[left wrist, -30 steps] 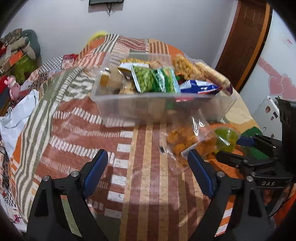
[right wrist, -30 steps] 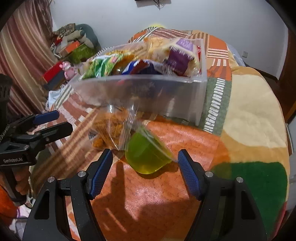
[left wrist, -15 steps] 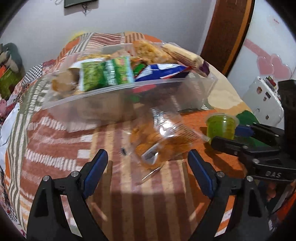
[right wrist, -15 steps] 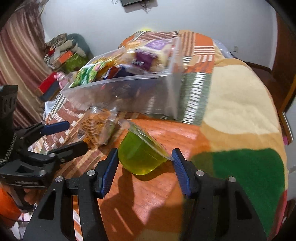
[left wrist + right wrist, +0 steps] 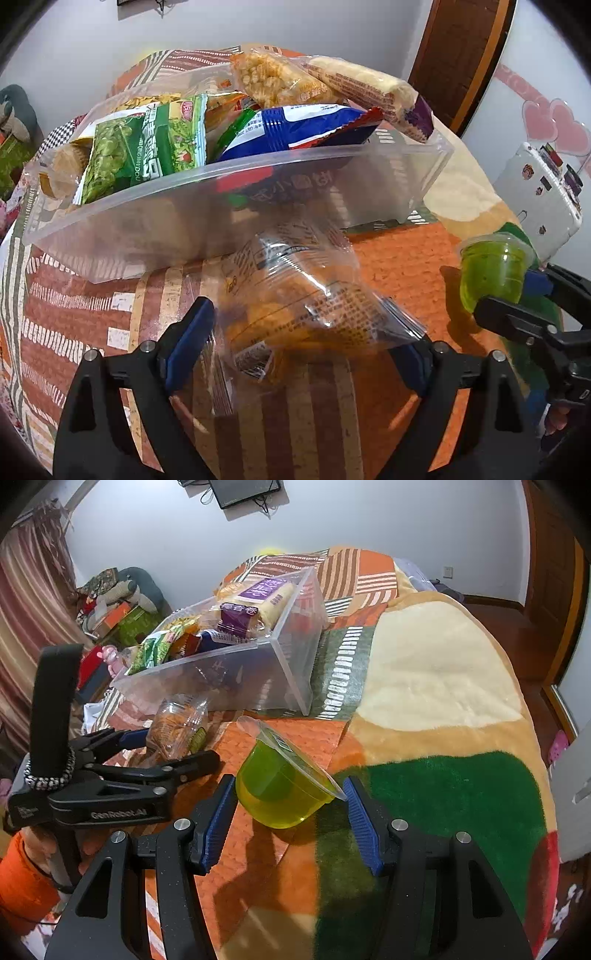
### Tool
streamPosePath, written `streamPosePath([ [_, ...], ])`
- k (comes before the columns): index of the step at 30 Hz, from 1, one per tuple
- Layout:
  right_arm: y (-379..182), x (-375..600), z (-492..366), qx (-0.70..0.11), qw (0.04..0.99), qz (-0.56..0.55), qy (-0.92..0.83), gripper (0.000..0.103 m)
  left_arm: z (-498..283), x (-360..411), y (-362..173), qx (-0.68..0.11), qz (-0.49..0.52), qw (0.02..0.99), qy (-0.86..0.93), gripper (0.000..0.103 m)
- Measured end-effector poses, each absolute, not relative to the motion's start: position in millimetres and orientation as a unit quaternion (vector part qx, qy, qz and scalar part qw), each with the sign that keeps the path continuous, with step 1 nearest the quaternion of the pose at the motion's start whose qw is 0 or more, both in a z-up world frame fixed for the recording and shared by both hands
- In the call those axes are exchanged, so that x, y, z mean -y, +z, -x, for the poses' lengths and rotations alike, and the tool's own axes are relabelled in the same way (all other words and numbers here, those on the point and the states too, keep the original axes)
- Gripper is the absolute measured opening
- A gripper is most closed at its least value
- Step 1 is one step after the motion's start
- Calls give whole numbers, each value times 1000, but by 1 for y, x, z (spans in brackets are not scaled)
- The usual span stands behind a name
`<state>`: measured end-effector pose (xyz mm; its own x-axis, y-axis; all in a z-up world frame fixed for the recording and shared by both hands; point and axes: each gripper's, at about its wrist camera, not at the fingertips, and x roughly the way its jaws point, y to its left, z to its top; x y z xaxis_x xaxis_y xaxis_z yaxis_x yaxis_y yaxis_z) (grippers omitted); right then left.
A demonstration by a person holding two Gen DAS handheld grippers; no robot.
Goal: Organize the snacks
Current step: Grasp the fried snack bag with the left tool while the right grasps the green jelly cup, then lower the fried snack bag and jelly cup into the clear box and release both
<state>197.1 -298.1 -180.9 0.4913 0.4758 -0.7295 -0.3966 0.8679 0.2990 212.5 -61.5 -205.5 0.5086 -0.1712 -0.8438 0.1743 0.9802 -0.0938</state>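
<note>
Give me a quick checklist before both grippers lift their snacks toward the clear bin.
1. Green jelly cup between the right gripper pads: ok.
2. Right pads pressing the cup: cannot tell; small gaps seem to show.
3. Clear bag of orange snacks between the left gripper fingers: ok.
4. Left grip on the bag: not ok; jaws closing, pads not pressing yet.
5. Room in the clear bin: not ok; packets heaped above its rim.
6. Cup seal: ok, film looks intact.

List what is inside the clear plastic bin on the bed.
The clear bin holds green pea packets, a blue-and-white bag, a puffed-corn pack and a long purple-ended roll. Whatever lies deeper is buried under these and blurred by the frosted wall.
</note>
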Motion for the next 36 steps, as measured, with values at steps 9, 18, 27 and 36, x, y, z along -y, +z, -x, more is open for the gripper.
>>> streamPosePath([
  [9, -174, 293, -195, -425, 865, -47, 264, 55, -201, 51, -195, -463, 3, 880, -102, 51],
  [18, -156, 286, -196, -399, 875, -42, 270, 55, -180, 29, -167, -431, 19, 896, -106, 46],
  [27, -131, 274, -204, -359, 887, -47, 285, 55, -173, 3, -126, -389, 42, 915, -101, 46],
  [36, -104, 255, -214, -316, 896, -53, 307, 55, -178, -19, -88, -342, 54, 934, -85, 46],
])
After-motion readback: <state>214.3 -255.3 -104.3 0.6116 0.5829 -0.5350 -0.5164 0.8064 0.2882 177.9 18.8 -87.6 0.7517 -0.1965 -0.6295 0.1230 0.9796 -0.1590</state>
